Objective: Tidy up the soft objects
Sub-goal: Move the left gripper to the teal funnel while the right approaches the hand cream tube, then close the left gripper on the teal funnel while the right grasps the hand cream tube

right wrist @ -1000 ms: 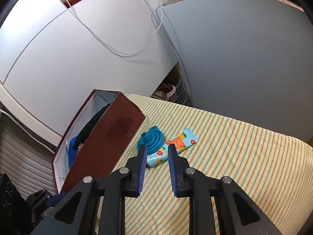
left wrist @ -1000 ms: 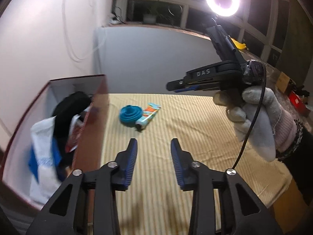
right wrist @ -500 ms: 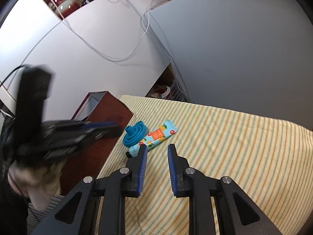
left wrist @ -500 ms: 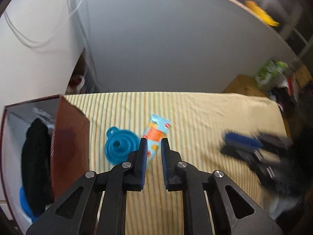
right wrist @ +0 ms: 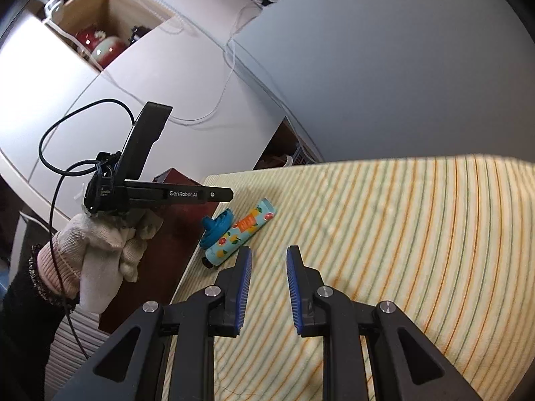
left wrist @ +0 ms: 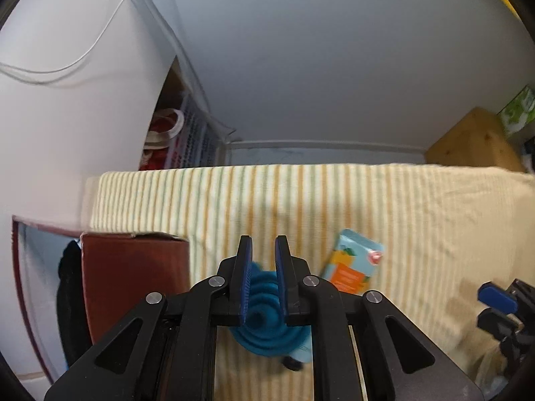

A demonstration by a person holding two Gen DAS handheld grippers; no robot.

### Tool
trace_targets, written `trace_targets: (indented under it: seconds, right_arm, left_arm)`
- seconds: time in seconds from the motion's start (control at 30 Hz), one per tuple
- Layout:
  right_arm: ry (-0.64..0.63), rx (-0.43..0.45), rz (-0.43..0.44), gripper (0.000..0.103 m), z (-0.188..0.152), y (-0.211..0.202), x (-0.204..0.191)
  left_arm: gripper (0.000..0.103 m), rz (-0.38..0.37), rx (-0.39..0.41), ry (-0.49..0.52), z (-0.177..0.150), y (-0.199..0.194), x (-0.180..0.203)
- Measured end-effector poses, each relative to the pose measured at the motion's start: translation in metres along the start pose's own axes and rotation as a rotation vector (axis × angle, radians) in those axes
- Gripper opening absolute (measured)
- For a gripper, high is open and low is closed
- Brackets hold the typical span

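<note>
My left gripper (left wrist: 262, 250) hangs over the blue funnel (left wrist: 267, 320). Its two fingers are close together with a small gap. The funnel shows in that gap, but I cannot tell if the fingers touch it or sit above it.

The funnel rests on the striped cloth (left wrist: 418, 214). Right next to it lies the fruit-print tube (left wrist: 354, 264), touching it on one side. The tube's dark cap points toward me.

The red-brown box (left wrist: 133, 277) stands just beside the funnel, at the edge of the cloth. The box is open on top. Inside it I see something black and soft (left wrist: 68, 287) leaning on the wall. The rest of the inside is hidden.

My right gripper (right wrist: 265, 257) is partly open and holds nothing. It floats above the cloth, near the tube's cap end. My gloved left hand (right wrist: 100, 247) holds the other gripper in front of the box.
</note>
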State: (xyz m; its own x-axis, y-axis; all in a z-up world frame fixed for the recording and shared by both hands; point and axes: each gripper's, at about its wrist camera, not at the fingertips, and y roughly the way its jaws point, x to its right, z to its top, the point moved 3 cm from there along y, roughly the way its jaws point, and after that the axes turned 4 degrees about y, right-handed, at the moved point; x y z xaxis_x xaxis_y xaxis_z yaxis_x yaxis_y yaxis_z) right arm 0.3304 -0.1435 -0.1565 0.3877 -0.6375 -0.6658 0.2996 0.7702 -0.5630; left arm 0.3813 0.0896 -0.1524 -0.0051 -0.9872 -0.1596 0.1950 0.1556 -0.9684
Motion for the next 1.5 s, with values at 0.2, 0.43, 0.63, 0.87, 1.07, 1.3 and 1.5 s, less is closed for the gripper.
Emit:
trace_targets:
  seconds: [0.2,0.43,0.63,0.87,1.07,1.3,1.5]
  right_arm:
    - [0.016,-0.007,0.029,0.019,0.001,0.0,0.003]
    - [-0.015,0.002,0.032,0.019,0.0,-0.005,-0.002]
    - [-0.027,0.004,0.034,0.019,0.0,-0.006,-0.005]
    - [-0.054,-0.003,0.04,0.019,-0.001,-0.006,-0.013]
    - [-0.085,-0.037,0.032,0.02,-0.006,0.003,-0.025]
    - [-0.159,-0.077,-0.016,0.048,-0.013,0.015,-0.05]
    - [-0.278,-0.142,-0.107,0.051,-0.017,0.036,-0.074]
  left_arm:
    - [0.012,0.062,-0.046,0.054,0.002,0.017,-0.001]
    - [0.012,0.099,-0.1,0.142,-0.011,0.011,0.008]
    - [0.012,0.065,-0.124,0.15,-0.042,0.0,0.013]
    - [0.01,-0.04,-0.121,0.106,-0.095,-0.015,0.021]
    - [0.019,-0.012,0.053,0.074,-0.136,-0.054,0.027]
    - [0.052,-0.044,0.285,-0.067,-0.193,-0.091,0.031]
    - [0.052,-0.06,0.407,-0.182,-0.206,-0.089,0.022]
